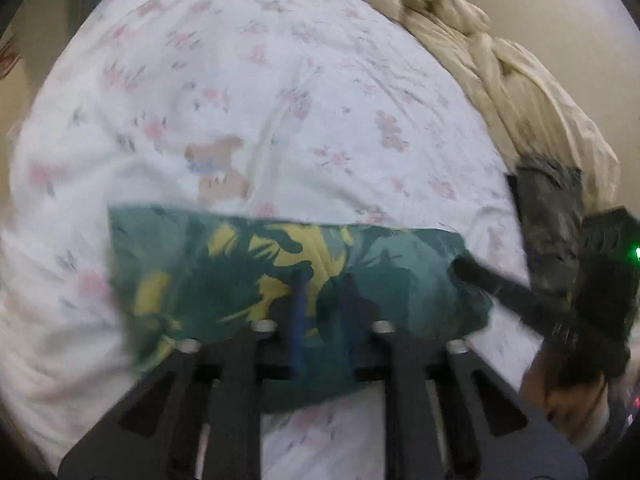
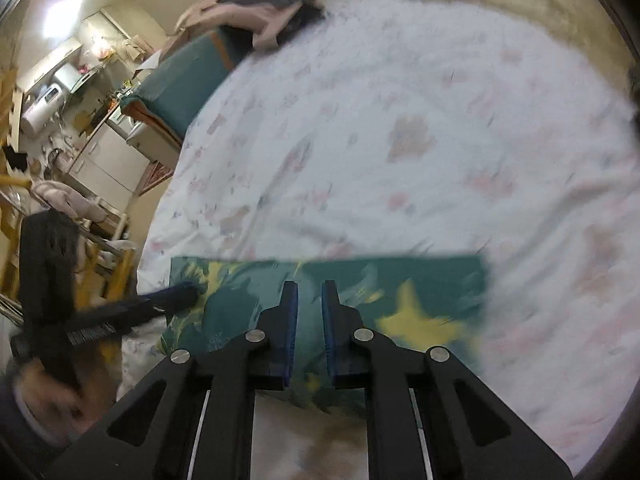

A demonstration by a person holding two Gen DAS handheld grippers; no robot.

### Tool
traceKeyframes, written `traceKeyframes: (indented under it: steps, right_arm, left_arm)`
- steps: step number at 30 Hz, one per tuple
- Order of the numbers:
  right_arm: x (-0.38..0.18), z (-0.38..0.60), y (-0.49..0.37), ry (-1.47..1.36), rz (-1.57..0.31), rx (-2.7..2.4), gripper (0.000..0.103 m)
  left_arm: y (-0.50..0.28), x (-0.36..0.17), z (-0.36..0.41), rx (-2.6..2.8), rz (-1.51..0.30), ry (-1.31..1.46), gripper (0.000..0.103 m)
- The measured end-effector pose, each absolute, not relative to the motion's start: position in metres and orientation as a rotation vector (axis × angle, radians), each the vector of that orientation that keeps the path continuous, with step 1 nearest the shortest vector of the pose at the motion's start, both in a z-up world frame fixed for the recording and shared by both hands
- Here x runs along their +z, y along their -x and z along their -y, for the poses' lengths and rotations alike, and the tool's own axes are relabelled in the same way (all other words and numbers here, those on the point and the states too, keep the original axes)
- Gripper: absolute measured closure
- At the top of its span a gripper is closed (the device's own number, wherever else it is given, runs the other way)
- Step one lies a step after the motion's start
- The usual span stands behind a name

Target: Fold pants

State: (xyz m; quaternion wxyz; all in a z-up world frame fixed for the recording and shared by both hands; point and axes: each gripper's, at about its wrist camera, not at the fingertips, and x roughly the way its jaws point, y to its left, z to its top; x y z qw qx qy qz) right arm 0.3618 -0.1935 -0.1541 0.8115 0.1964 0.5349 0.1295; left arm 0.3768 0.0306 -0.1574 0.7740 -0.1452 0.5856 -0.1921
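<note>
The pants (image 1: 280, 276) are green with yellow leaf print. They lie as a folded band across the near part of the bed, and they also show in the right wrist view (image 2: 400, 304). My left gripper (image 1: 322, 280) is over the pants, its blue-padded fingers close together with green cloth between them. My right gripper (image 2: 309, 292) is over the pants with a narrow gap between its blue pads (image 2: 291, 320), and cloth shows in the gap. The right gripper's tip (image 1: 472, 270) rests at the pants' right end. The left gripper's tip (image 2: 184, 294) touches their left end.
The bed has a white floral sheet (image 1: 260, 100). A crumpled beige blanket (image 1: 500, 60) and a dark garment (image 1: 548, 208) lie along the bed's right side. A teal chair (image 2: 180, 80), clothes (image 2: 260, 16) and kitchen furniture (image 2: 108, 160) are beyond the bed's left edge.
</note>
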Motion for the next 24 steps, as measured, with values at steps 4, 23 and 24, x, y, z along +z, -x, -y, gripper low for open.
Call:
traceKeyframes:
  steps: [4,23,24]
  right_arm:
    - [-0.185,0.186,-0.353,-0.344,-1.187,0.241,0.103]
    - [-0.124,0.258,-0.287,-0.69,-1.116,0.028,0.023]
    - [-0.127,0.253,-0.274,-0.772,-1.107,0.047,0.022]
  left_arm:
    - [-0.376,-0.186,-0.044,-0.346,-1.271,0.335,0.096]
    - [-0.301,-0.151,-0.118,0.042,-1.229,0.709,0.013]
    - [-0.293,-0.155,-0.116,0.025,-1.239,0.766,0.013]
